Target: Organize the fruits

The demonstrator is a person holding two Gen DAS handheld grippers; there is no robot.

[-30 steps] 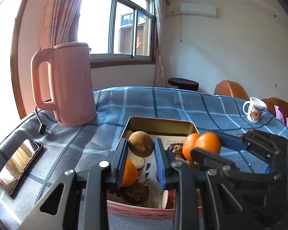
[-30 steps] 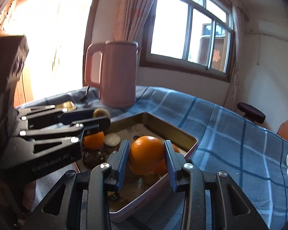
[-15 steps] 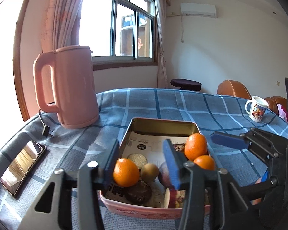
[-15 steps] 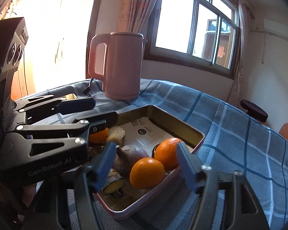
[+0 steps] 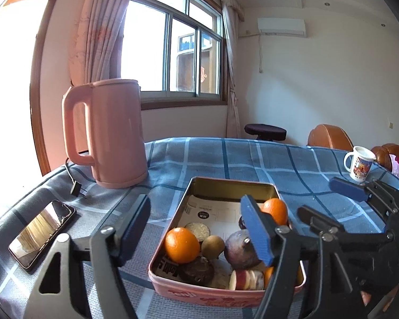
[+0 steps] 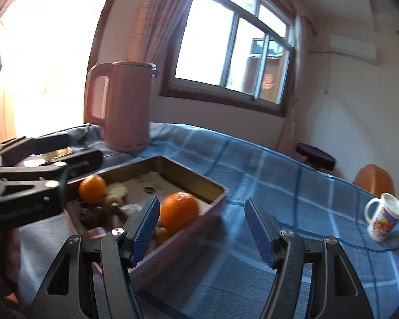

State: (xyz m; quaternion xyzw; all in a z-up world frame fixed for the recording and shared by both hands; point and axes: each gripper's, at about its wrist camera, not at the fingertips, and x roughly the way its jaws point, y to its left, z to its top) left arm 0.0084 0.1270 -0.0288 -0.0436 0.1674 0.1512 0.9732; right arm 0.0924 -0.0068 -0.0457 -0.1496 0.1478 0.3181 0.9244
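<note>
A pink rectangular tin on the blue checked tablecloth holds the fruit. Inside lie an orange, a second orange, a small brown kiwi, a purple round fruit, a dark round fruit and apple slices. My left gripper is open and empty above the tin's near left side. My right gripper is open and empty, to the right of the tin; it also shows in the left wrist view.
A pink electric kettle stands behind the tin on the left, its plug on the cloth. A phone lies at the near left. A printed mug stands at the right. Brown chairs sit behind the table.
Both grippers opened wider and drew back from the tin. The right gripper swung to the right, away from the orange it released. The fruit stays in the tin.
</note>
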